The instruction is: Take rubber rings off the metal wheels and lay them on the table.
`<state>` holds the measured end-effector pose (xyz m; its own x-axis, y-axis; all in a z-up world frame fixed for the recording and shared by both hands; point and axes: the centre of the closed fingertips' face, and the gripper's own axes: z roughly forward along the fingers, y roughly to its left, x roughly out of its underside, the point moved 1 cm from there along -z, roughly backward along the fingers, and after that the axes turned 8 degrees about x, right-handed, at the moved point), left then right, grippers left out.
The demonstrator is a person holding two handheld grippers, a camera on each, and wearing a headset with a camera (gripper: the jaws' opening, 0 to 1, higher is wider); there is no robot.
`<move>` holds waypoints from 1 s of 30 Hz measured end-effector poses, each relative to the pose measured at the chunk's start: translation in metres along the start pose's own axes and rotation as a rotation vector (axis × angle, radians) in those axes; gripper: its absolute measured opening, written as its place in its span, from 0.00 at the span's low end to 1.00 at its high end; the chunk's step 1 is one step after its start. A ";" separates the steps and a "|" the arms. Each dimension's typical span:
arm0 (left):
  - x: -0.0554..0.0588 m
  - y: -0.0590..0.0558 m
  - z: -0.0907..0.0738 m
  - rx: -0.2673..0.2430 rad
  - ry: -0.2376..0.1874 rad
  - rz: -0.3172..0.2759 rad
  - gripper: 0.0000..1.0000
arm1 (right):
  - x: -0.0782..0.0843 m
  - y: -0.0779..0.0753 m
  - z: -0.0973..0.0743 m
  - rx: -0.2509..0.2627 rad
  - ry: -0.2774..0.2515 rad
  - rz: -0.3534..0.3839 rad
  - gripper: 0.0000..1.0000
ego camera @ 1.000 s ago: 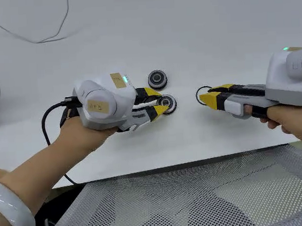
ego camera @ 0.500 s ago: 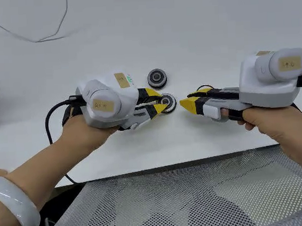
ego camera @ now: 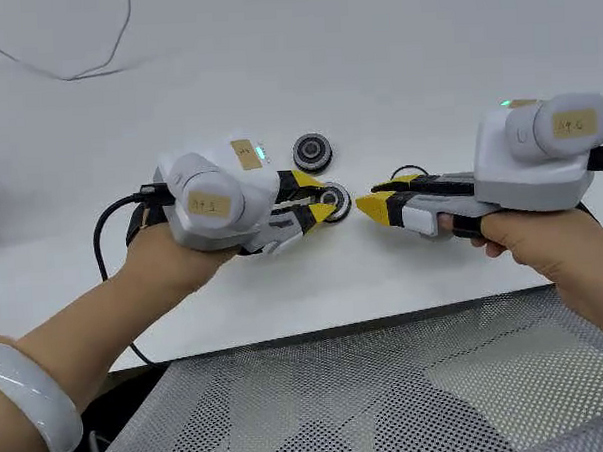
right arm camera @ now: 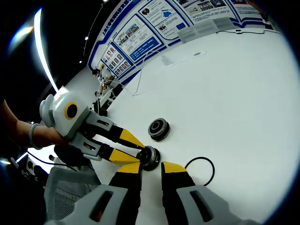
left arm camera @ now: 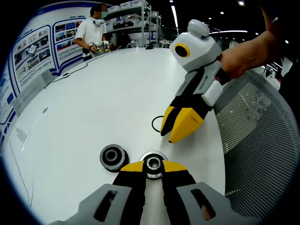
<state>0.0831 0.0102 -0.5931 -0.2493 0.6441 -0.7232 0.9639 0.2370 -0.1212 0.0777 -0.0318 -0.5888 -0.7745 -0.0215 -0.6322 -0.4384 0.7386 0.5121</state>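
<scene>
Left claw (ego camera: 324,197) clamps a wheel (ego camera: 334,199), right claw (ego camera: 365,206) barely parted, over white table (ego camera: 395,72).

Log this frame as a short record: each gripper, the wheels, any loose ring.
left gripper: shut on a metal wheel, low over the table
right gripper: jaws slightly apart, empty, tips pointing at that wheel without touching it
second wheel: free on the table, dark outer rim
rubber ring: loose, lying flat on the table beside the right gripper
</scene>
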 end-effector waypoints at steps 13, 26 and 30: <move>0.002 0.001 0.000 0.004 0.012 0.006 0.12 | 0.001 0.006 0.015 -0.040 -0.002 0.065 0.22; 0.005 0.002 0.001 0.007 0.011 0.005 0.12 | -0.002 0.008 0.025 -0.078 -0.009 0.140 0.30; 0.006 0.003 0.001 0.009 0.012 0.006 0.12 | -0.003 0.010 0.025 -0.098 -0.013 0.179 0.33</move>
<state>0.0844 0.0134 -0.5983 -0.2446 0.6539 -0.7159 0.9661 0.2270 -0.1228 0.0870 -0.0076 -0.5963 -0.8382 0.1133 -0.5334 -0.3372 0.6611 0.6703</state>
